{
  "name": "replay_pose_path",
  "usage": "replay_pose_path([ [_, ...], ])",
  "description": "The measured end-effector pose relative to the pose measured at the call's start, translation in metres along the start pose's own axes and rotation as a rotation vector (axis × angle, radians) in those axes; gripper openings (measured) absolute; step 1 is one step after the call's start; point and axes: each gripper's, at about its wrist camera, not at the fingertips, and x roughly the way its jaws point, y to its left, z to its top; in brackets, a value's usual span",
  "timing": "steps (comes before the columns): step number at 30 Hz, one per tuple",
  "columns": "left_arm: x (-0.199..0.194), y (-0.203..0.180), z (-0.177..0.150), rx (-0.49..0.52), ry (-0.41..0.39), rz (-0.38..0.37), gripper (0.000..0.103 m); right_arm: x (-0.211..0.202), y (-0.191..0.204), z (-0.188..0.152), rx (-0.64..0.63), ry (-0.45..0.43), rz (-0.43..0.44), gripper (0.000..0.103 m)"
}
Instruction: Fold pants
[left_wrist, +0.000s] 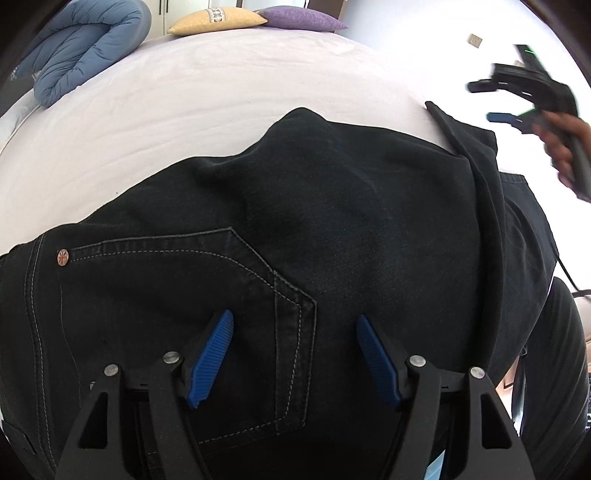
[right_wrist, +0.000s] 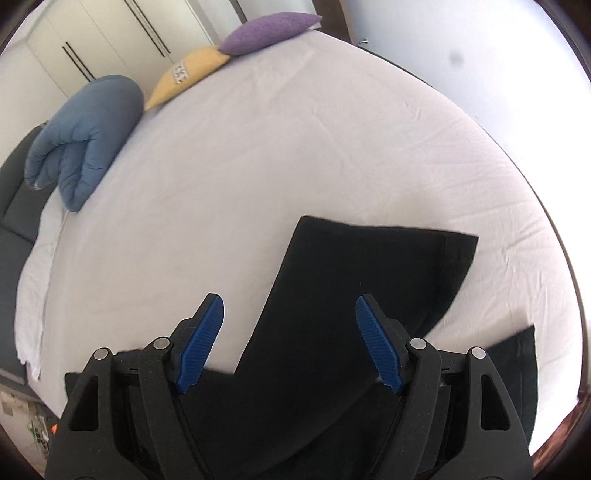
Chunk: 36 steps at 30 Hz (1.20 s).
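Note:
Black jeans (left_wrist: 332, 221) lie on a white bed sheet (left_wrist: 184, 110). In the left wrist view the seat side faces up, with a stitched back pocket (left_wrist: 192, 295) and a copper rivet (left_wrist: 62, 256). My left gripper (left_wrist: 295, 325) is open and empty just above the pocket area. My right gripper (left_wrist: 491, 101) shows at the far right, open, held in a hand above the bed. In the right wrist view my right gripper (right_wrist: 290, 310) is open and empty above a folded pant leg (right_wrist: 351, 295) whose hem (right_wrist: 458, 254) points away. A second hem (right_wrist: 517, 354) lies at the right.
A rolled blue duvet (right_wrist: 85, 136) lies at the bed's far left. A yellow pillow (right_wrist: 184, 77) and a purple pillow (right_wrist: 266, 31) sit at the head. White wardrobe doors (right_wrist: 92, 40) stand behind. A dark sofa (right_wrist: 14, 199) is beside the bed on the left.

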Motion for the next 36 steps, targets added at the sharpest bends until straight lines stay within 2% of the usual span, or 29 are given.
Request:
replay_pose_path([
  [3, -0.004, 0.004, -0.004, -0.003, -0.013, -0.008, 0.071, 0.049, 0.007, 0.02, -0.033, 0.07, -0.116, 0.073],
  [6, -0.001, 0.002, -0.001, -0.009, -0.023, -0.017, 0.07, 0.091, 0.0, 0.033, 0.016, 0.154, -0.18, 0.073],
  [9, -0.006, 0.008, -0.006, -0.012, -0.03, -0.019, 0.068, 0.112, -0.003, 0.037, 0.011, 0.162, -0.213, 0.073],
  [10, -0.011, 0.012, -0.006, -0.011, -0.031, -0.003, 0.057, 0.114, -0.002, 0.039, -0.002, 0.154, -0.221, 0.073],
  [11, -0.016, 0.016, -0.004, -0.022, -0.028, -0.011, 0.041, 0.115, -0.003, 0.041, -0.004, 0.144, -0.223, 0.073],
  [12, -0.021, 0.019, -0.002, -0.048, -0.027, -0.048, 0.032, 0.116, -0.004, 0.043, 0.0, 0.134, -0.223, 0.067],
  [13, -0.027, 0.024, 0.001, -0.087, -0.033, -0.102, 0.019, 0.115, -0.006, 0.042, 0.0, 0.127, -0.223, 0.062],
  [15, -0.035, 0.025, 0.004, -0.113, -0.056, -0.115, 0.017, 0.115, -0.012, 0.048, -0.004, 0.113, -0.217, 0.039],
  [16, -0.034, 0.024, 0.005, -0.119, -0.054, -0.129, 0.01, 0.114, -0.015, 0.05, -0.01, 0.111, -0.206, 0.035],
  [19, -0.019, 0.034, 0.003, -0.189, -0.029, -0.169, 0.009, 0.111, -0.026, 0.058, -0.001, 0.101, -0.188, 0.021],
  [21, -0.009, 0.051, -0.003, -0.285, -0.034, -0.245, 0.008, 0.105, -0.035, 0.062, 0.033, 0.083, -0.158, 0.016],
  [22, -0.006, 0.064, -0.009, -0.35, -0.041, -0.296, 0.008, 0.099, -0.041, 0.064, 0.056, 0.068, -0.139, 0.016],
  [24, -0.003, 0.079, -0.017, -0.414, -0.049, -0.36, 0.008, 0.085, -0.055, 0.065, 0.092, 0.036, -0.101, 0.016],
  [28, -0.005, 0.081, -0.017, -0.4, -0.042, -0.345, 0.008, 0.038, -0.085, 0.051, 0.194, -0.059, 0.036, 0.016],
  [31, -0.004, 0.086, -0.017, -0.422, -0.035, -0.365, 0.008, -0.002, -0.115, 0.028, 0.277, -0.136, 0.138, 0.016],
  [34, -0.001, 0.085, -0.009, -0.436, -0.028, -0.379, 0.008, -0.052, -0.134, -0.02, 0.354, -0.211, 0.177, 0.013],
  [36, -0.001, 0.088, -0.008, -0.434, -0.017, -0.375, 0.008, -0.077, -0.164, -0.052, 0.42, -0.266, 0.187, 0.013],
])
